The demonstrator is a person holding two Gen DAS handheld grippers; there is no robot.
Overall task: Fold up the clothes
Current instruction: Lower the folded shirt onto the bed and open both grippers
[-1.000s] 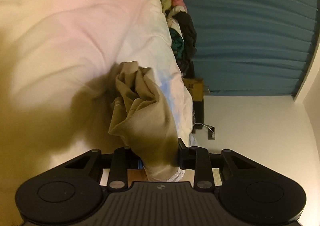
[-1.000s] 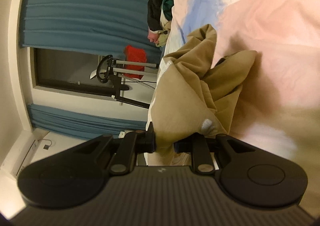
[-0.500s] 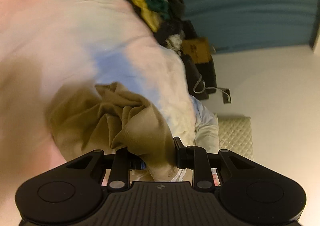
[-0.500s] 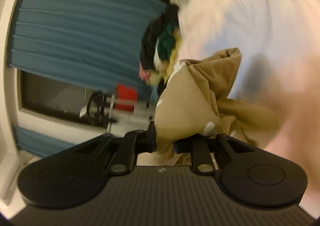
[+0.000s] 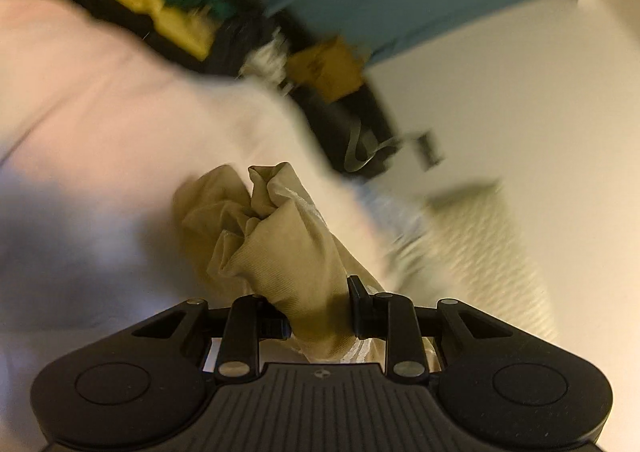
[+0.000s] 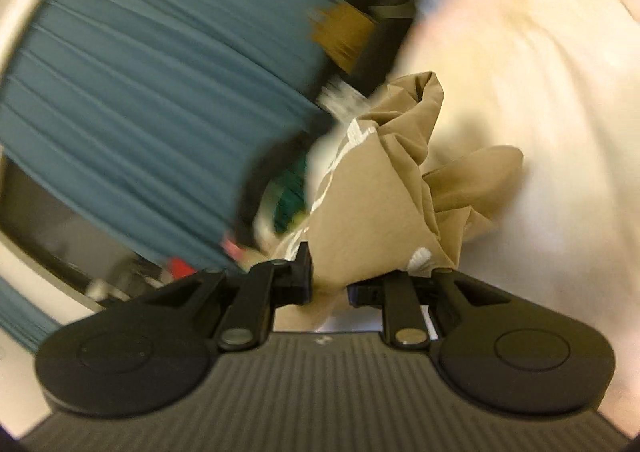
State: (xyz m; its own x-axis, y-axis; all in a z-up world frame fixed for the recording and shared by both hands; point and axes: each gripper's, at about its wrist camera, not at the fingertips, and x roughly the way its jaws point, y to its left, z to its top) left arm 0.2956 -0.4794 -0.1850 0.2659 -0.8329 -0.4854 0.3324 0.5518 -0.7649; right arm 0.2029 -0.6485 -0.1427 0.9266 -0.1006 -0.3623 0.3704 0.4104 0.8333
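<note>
The left tool [image 5: 318, 310] and the right tool [image 6: 329, 279] each grip the bunched beige garment [image 5: 280, 248] between their jaws, above the pale bed [image 5: 120, 124] near its edge.

Both views now swing across the bed [image 5: 120, 124]: the blue curtain [image 6: 152, 84] tilts, and the heap of dark, yellow and green clothes [image 5: 168, 4] sits nearer in the left view. The tan garment [image 5: 288, 252] bunches closer. The background blurs.
</note>
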